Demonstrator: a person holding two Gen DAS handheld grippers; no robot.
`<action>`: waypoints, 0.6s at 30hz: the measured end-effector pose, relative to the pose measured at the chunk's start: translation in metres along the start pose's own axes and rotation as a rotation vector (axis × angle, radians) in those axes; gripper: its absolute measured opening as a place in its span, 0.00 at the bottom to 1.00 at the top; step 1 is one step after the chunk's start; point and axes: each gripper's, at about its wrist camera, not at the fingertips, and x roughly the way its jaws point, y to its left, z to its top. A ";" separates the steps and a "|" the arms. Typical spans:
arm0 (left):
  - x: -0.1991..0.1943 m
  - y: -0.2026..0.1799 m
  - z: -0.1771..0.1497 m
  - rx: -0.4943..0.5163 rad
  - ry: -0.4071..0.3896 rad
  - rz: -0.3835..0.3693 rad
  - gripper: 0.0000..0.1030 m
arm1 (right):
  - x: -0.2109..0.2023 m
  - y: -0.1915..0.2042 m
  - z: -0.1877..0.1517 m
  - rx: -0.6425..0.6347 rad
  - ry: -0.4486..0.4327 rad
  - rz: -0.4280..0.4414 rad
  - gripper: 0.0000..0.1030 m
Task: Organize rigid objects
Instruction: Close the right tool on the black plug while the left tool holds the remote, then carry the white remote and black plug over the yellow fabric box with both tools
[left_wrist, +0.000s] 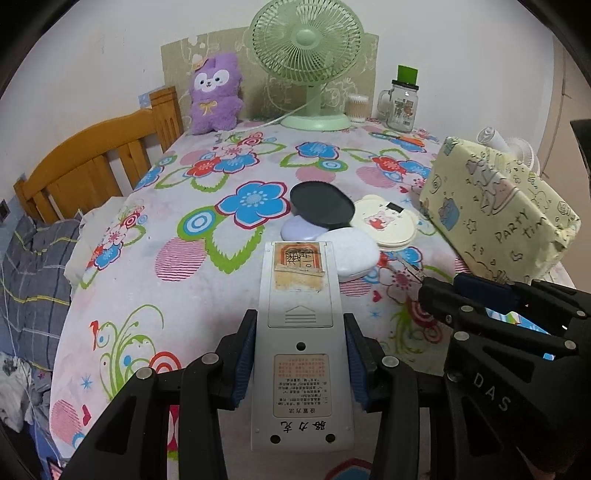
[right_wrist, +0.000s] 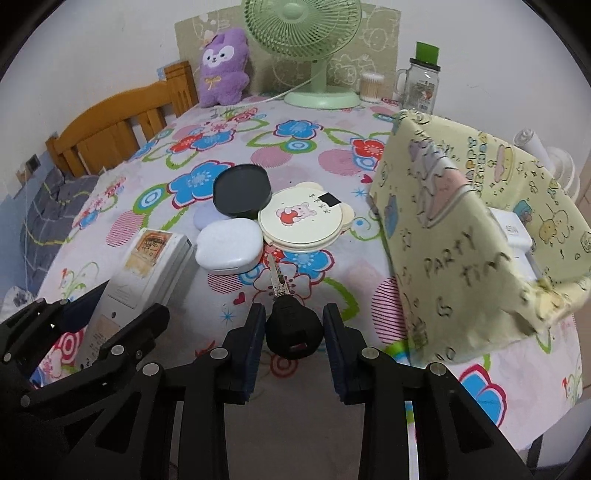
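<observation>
We see the left gripper (left_wrist: 301, 363) clamped on a grey remote control (left_wrist: 301, 332), held face down over the flowered tablecloth (left_wrist: 207, 280); the right gripper (right_wrist: 294, 343) has its pads pressed against the black head of a car key (right_wrist: 291, 328), blade pointing away towards the far side; whether the key rests on the cloth or hangs just above it we cannot tell; beyond lie a white case (right_wrist: 229, 242), a black round lid (right_wrist: 242, 195) and a cream bear-print compact (right_wrist: 304, 221), clustered and touching; a yellow paper-wrapped box (right_wrist: 461, 236) stands to the right; a green fan (left_wrist: 306, 48) and purple plush (left_wrist: 214, 92) sit by the wall.
</observation>
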 end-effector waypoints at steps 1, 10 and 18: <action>-0.002 -0.001 0.000 -0.001 -0.002 -0.001 0.44 | -0.003 -0.001 -0.001 -0.001 -0.006 -0.002 0.33; -0.023 -0.011 0.001 0.009 -0.034 0.006 0.44 | -0.027 -0.008 -0.005 0.001 -0.048 0.003 0.34; -0.040 -0.018 0.005 0.018 -0.056 0.002 0.44 | -0.048 -0.011 -0.004 -0.008 -0.076 -0.008 0.34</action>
